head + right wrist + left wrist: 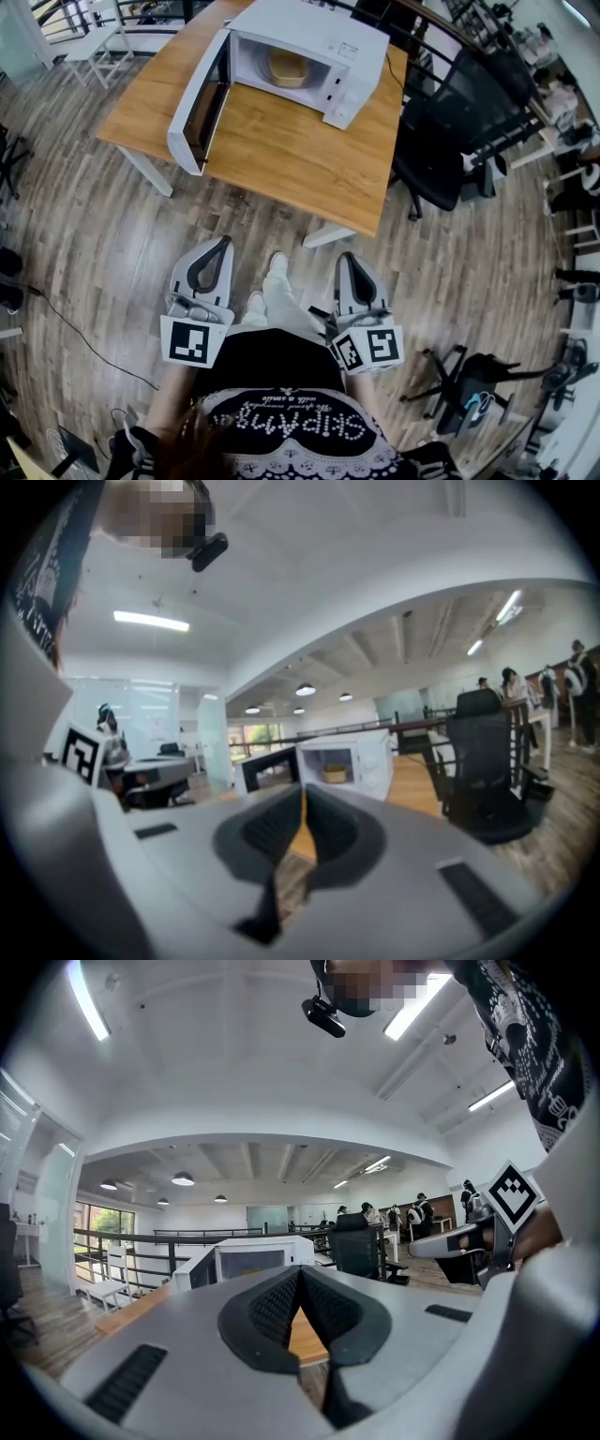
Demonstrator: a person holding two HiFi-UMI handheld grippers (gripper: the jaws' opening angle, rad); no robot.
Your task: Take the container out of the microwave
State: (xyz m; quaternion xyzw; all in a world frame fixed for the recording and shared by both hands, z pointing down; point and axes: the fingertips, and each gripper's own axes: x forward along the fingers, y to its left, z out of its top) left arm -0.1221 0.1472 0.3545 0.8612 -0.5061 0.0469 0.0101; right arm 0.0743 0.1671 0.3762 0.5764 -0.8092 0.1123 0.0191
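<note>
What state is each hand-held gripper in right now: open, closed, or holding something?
Left hand-held gripper: closed, jaw tips together, holding nothing.
Right hand-held gripper: closed, jaw tips together, holding nothing.

The person wears a black top (281, 361) with white lettering and a white lace-like pattern across it, pale trousers (284, 302) and white shoes (277, 263). The left gripper (224, 242) and right gripper (348, 257) look alike: pale grey shells around black, ribbed-padded jaws that outline a teardrop loop, with dark slotted insets on either flank. At the six o'clock end of each, in the head view, sits a white cube (196, 342) bearing black square markers.
</note>
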